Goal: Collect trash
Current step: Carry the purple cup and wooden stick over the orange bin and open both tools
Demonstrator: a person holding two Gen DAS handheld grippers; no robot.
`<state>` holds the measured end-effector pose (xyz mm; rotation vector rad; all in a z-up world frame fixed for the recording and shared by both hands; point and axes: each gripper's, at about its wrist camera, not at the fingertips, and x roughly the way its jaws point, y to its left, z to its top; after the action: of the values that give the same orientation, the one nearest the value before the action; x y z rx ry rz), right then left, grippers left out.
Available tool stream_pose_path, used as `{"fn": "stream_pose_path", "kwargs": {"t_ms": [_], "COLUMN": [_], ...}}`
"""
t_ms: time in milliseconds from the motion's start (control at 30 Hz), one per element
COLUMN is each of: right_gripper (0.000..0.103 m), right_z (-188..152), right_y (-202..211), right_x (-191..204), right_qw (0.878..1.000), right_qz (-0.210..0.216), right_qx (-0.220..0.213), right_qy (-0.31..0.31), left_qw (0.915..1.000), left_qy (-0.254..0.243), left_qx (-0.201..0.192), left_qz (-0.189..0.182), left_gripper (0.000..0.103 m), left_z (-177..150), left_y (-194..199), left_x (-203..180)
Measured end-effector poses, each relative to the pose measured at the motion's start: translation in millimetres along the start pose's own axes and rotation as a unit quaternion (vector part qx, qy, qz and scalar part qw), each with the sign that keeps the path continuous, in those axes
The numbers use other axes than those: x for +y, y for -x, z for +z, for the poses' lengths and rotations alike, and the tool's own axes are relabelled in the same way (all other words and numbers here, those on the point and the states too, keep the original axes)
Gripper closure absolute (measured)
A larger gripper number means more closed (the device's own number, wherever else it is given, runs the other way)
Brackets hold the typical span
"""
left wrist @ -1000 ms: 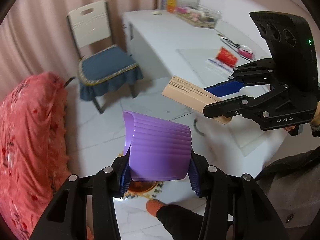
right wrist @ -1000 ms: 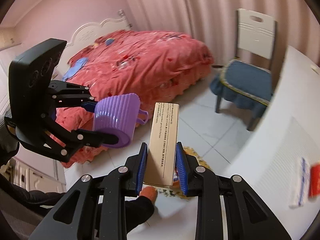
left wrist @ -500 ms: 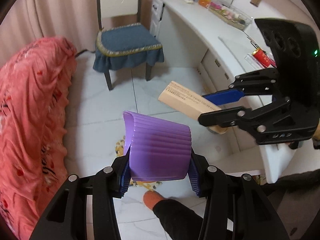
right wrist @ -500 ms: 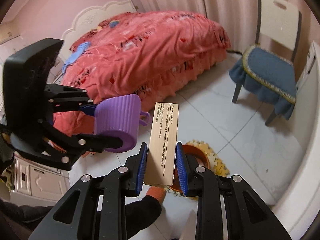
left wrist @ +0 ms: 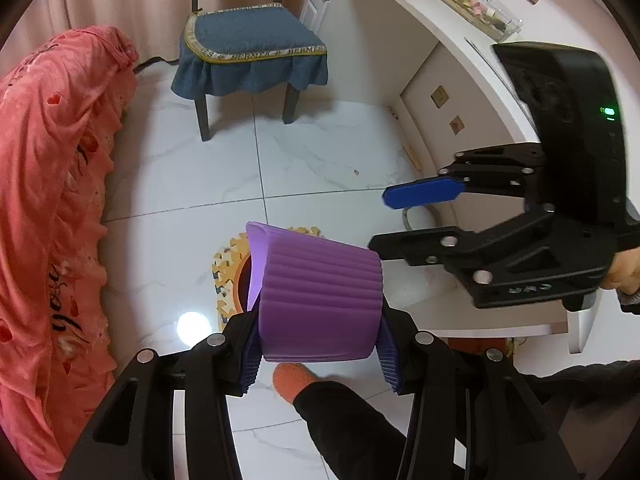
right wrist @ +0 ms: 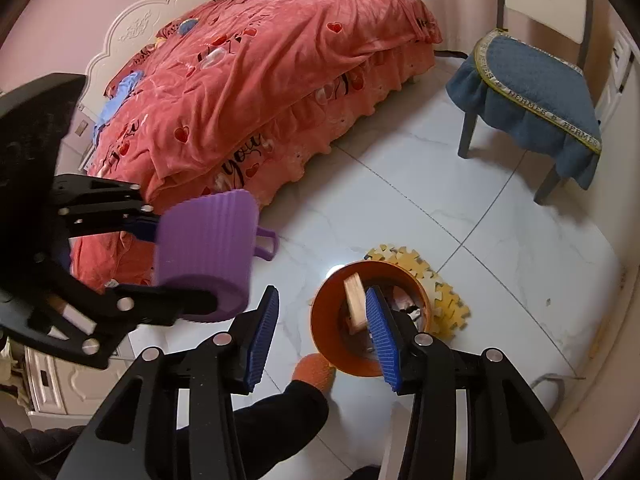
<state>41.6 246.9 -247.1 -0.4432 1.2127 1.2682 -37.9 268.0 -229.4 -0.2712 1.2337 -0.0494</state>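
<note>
My left gripper point(left wrist: 318, 344) is shut on a ribbed purple cup point(left wrist: 320, 300), held on its side above the floor; the cup also shows in the right wrist view point(right wrist: 206, 252). My right gripper point(right wrist: 324, 334) is open and empty above an orange bin point(right wrist: 324, 340) that stands on a yellow foam mat point(right wrist: 444, 292). A tan cardboard box point(right wrist: 355, 300) lies upright inside the bin with other scraps. In the left wrist view the bin point(left wrist: 242, 280) is mostly hidden behind the cup, and the right gripper point(left wrist: 404, 216) hangs open to its right.
A bed with a red cover point(right wrist: 260, 92) is on the left. A chair with a blue cushion point(right wrist: 532, 84) stands at the back. A white desk point(left wrist: 420, 36) runs along the right. My orange-socked foot point(right wrist: 314, 372) is beside the bin.
My right gripper has opened and the cardboard box has dropped into the orange bin. Both grippers have moved down over the bin; the left still holds the purple cup.
</note>
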Motion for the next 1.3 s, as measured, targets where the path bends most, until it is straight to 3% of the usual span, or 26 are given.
{"fn": "stream_pose_path", "kwargs": {"t_ms": [267,433,967,1067,1300], "right_gripper": [0.057,0.057,0.057,0.057,0.051], "right_z": [-3,-7,-14,-14,-19], "right_y": [15,22,48,56,91], "right_x": [-8,-12,-13,-11,-5], "right_qw": [1.0,1.0,1.0,0.999,0.998], "right_qz": [-0.008,-0.008,0.0,0.002,0.004], "right_qx": [-0.008,-0.013,-0.024,-0.031,-0.054], "right_qy": [-0.012,-0.018,-0.018,-0.016,-0.012], "left_qw": [0.9999,0.9995,0.9985,0.9981,0.9975], "left_qy": [-0.016,-0.029,-0.05,-0.053,-0.05], "left_qx": [0.005,0.004,0.006,0.004,-0.016], "left_qz": [0.001,0.014,0.022,0.032,0.047], "left_gripper": [0.054,0.043,0.042,0.032,0.028], "left_z": [7,12,20,22,28], "left_y": [-15,-19,-8,-2,24], "left_x": [-3,-5,-25,-30,-48]}}
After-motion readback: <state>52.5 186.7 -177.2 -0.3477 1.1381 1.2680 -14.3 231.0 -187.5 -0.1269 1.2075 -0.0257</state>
